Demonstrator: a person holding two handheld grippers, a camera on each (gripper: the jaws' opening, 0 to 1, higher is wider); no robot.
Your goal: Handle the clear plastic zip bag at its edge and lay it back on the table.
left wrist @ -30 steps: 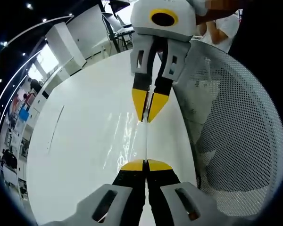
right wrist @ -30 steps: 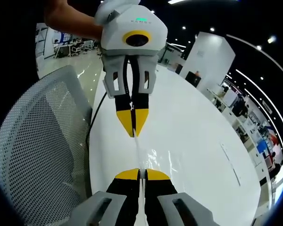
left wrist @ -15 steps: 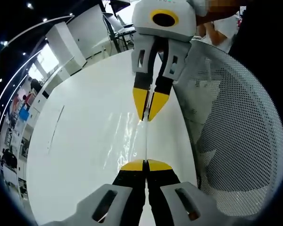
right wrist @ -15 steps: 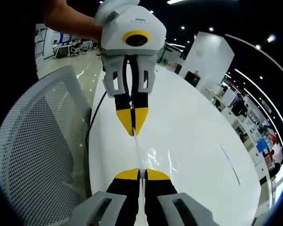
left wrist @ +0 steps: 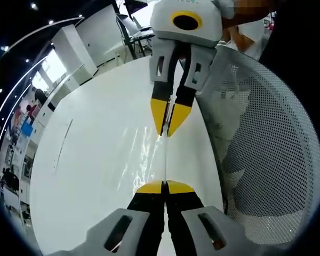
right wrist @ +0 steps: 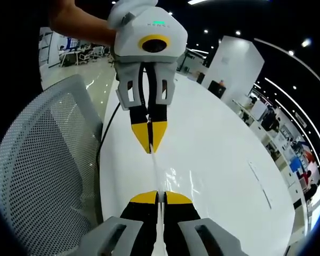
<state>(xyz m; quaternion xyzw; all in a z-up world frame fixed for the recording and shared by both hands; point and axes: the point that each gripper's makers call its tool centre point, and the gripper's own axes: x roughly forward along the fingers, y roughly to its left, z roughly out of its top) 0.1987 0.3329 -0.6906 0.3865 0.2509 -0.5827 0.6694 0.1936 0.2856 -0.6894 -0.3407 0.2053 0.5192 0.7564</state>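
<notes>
One clear plastic zip bag (left wrist: pixel 165 154) hangs stretched edge-on between our two tools, above the white bench (left wrist: pixel 96 160). In the left gripper view, our left hand-held gripper (left wrist: pixel 165 186) is clamped on the bag's near edge, and the right hand-held gripper (left wrist: pixel 168 133) pinches the far edge. The bag's glossy film (creased, catching light) spreads toward the bench (right wrist: pixel 213 160). A mesh chair (left wrist: pixel 266 149) stands just beside the bench.

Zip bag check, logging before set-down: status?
Left gripper and right gripper both shut on zip bag edge, stretched between them above white table. Mesh chair alongside.
</notes>
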